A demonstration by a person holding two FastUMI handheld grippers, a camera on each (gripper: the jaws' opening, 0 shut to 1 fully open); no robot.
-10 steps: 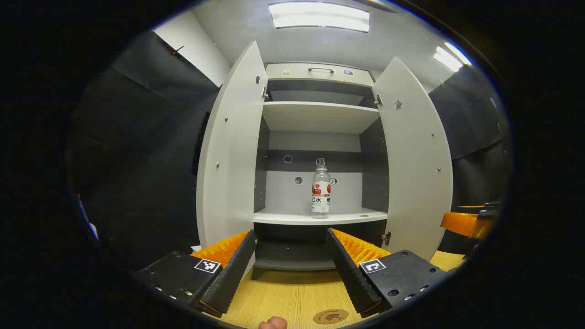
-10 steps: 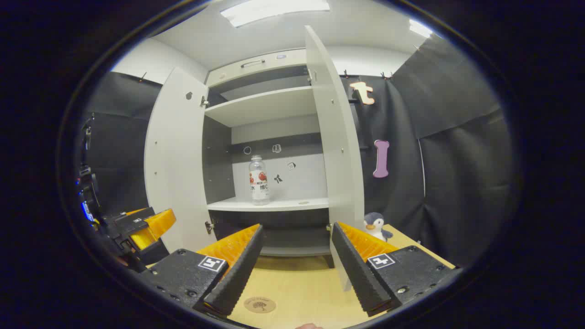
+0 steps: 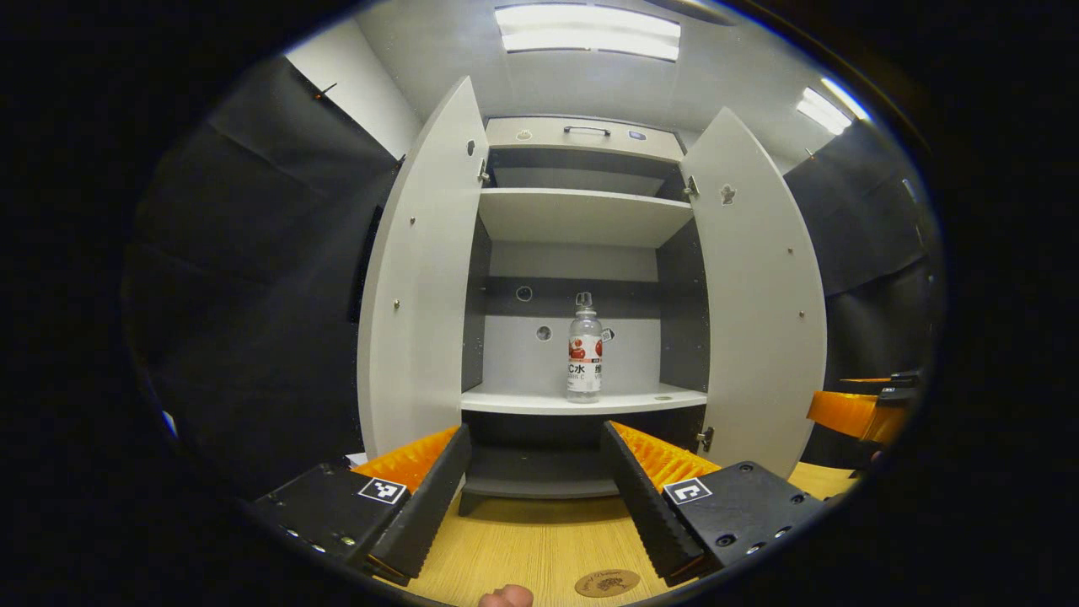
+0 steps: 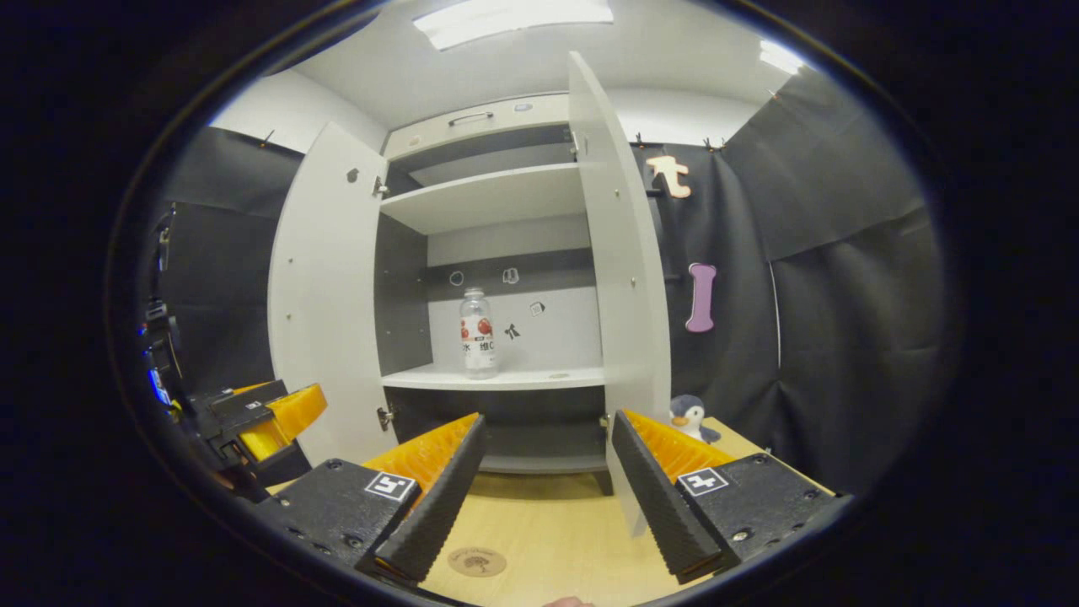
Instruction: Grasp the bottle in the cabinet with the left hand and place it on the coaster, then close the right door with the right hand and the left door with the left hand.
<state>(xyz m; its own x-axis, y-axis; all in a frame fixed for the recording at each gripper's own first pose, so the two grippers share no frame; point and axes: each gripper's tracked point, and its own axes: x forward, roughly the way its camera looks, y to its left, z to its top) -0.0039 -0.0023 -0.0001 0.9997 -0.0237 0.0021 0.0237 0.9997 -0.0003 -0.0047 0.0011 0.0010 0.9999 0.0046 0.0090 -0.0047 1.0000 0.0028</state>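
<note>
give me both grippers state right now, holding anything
Left gripper: open, holding nothing.
Right gripper: open, holding nothing.
The clear plastic bottle stands on the white cabinet shelf.

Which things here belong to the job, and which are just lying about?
Job things: bottle on the cabinet shelf; coaster on the table; left door; right door; left hand-held gripper; right hand-held gripper.

Lying about: toy penguin by the cabinet.
</note>
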